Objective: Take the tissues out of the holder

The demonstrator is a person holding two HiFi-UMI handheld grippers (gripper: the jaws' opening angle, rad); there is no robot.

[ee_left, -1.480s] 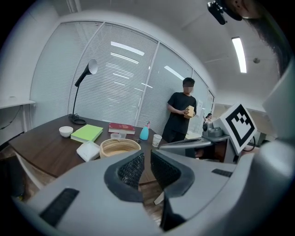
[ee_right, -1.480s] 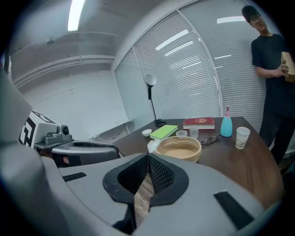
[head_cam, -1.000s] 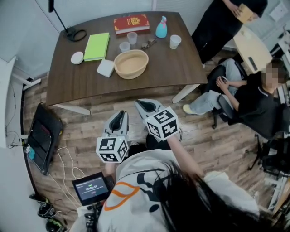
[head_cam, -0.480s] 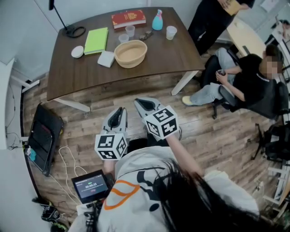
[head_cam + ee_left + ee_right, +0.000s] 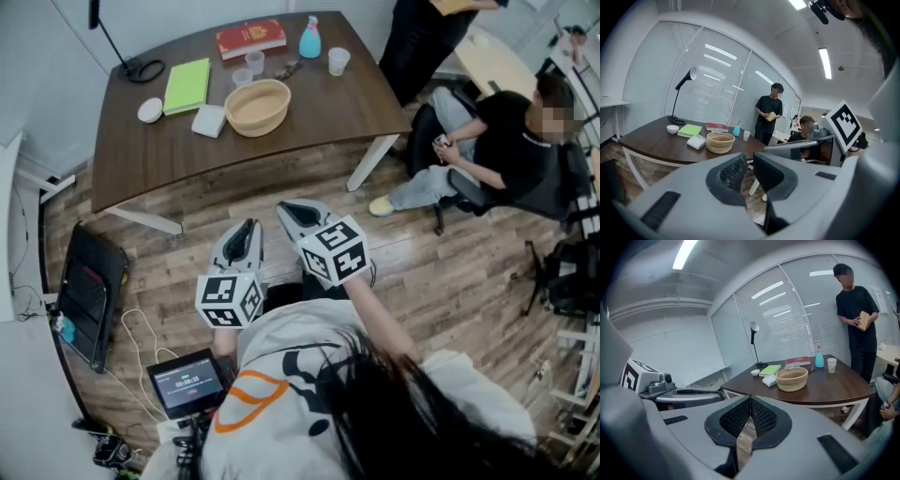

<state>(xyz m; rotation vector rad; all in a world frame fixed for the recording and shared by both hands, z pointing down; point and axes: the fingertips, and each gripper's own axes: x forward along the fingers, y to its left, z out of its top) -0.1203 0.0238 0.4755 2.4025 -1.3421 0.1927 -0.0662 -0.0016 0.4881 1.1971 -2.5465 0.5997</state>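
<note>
Both grippers hang well apart from the dark brown wooden worktop (image 5: 141,159). The left gripper (image 5: 747,158) has its fingers narrowly released and empty; the right gripper (image 5: 750,401) has its fingers clenched on nothing. The white squarish pack (image 5: 208,120), probably the tissue holder, lies beside the round woven basket (image 5: 257,106). Whether any tissues are out of it is too small to tell. The red book's (image 5: 250,38) gold lettering is unreadable.

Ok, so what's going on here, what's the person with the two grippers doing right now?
A person stands on the wood floor, short of the table, a gripper in each hand. The left gripper has its jaws slightly apart, the right gripper is shut, and both are empty. The white pack beside the basket, probably the tissues, lies untouched on the table. A seated person and a standing person are nearby.
</note>
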